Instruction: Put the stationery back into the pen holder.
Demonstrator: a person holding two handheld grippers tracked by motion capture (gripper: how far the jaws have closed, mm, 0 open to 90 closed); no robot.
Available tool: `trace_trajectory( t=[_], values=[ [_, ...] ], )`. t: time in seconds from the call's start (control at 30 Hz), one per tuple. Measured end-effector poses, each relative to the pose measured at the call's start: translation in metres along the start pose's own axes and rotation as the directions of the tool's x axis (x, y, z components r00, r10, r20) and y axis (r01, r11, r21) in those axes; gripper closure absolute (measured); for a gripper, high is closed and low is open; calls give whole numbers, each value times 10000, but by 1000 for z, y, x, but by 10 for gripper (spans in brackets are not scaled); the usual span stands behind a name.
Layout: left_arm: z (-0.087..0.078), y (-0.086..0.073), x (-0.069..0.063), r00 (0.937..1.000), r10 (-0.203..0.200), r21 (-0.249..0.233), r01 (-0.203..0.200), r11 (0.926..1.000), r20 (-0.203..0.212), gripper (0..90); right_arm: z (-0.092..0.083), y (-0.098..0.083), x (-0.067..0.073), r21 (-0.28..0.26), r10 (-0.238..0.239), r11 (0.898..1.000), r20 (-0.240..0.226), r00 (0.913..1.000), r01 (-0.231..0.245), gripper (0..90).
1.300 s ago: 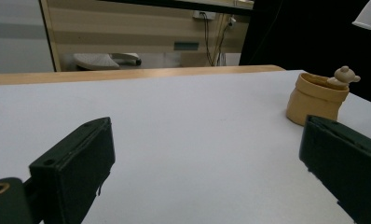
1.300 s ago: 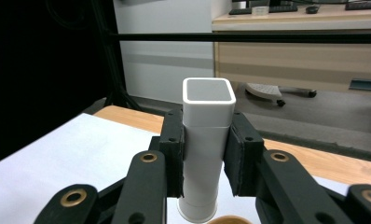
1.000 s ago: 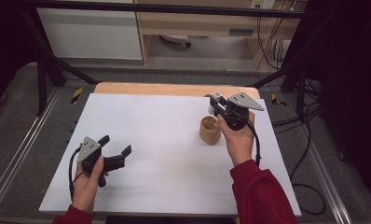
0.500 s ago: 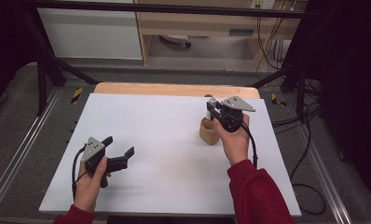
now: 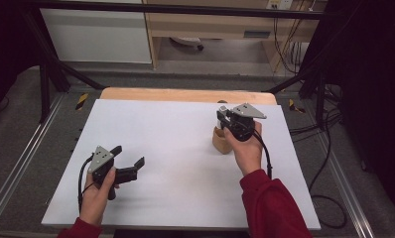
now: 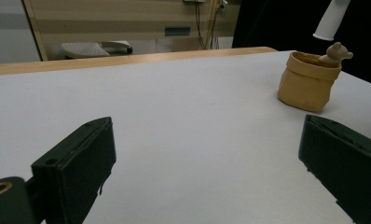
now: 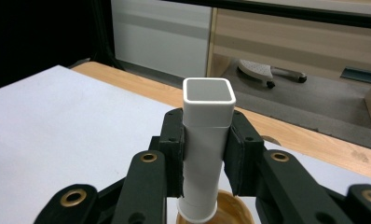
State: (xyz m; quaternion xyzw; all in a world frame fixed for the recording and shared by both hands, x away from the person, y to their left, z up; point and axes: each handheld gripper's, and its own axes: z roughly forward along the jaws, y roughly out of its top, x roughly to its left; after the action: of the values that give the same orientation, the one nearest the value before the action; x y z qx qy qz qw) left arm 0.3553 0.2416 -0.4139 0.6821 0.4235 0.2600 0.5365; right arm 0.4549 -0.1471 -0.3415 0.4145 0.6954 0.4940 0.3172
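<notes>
The right hand-held gripper (image 7: 206, 156) clamps a white square tube (image 7: 207, 140) upright over the tan pot (image 5: 221, 140) on the bench's (image 5: 175, 148) right. Lower it straight, clear of the bear figure (image 6: 335, 52). The left hand-held gripper (image 5: 128, 166) rests released.

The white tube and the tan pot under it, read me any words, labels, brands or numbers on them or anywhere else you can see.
No text can be read.
White tube, held by the right gripper: plain, unmarked.
Tan pot: no lettering, a small bear figure at its rim.
Blue-grey plate on the cabinet: too small to read.
</notes>
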Motion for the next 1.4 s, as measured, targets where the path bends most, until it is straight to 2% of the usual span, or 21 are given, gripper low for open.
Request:
trace_trajectory(
  t=[0.27, 0.67, 1.2, 1.4],
  values=[
    [0, 0, 0, 10000, 31, 36, -32, 10000, 30, 42, 6, -9, -1, 286, 76, 9996, -40, 10000, -75, 709],
    [1, 0, -2, 9999, 107, 24, -107, 9999, 68, 43, 16, -17, -11, 593, 305, 9978, 75, 9995, -309, 709],
    [1, 0, -3, 9999, 137, 11, -137, 9999, 91, 43, 27, -23, -8, 1269, -166, 9918, -21, 9999, 167, 708],
    [1, 1, -4, 9997, 208, 3, -209, 9998, 137, 43, 30, -29, -5, 1663, -338, 9855, -13, 9994, 335, 707]
  ],
)
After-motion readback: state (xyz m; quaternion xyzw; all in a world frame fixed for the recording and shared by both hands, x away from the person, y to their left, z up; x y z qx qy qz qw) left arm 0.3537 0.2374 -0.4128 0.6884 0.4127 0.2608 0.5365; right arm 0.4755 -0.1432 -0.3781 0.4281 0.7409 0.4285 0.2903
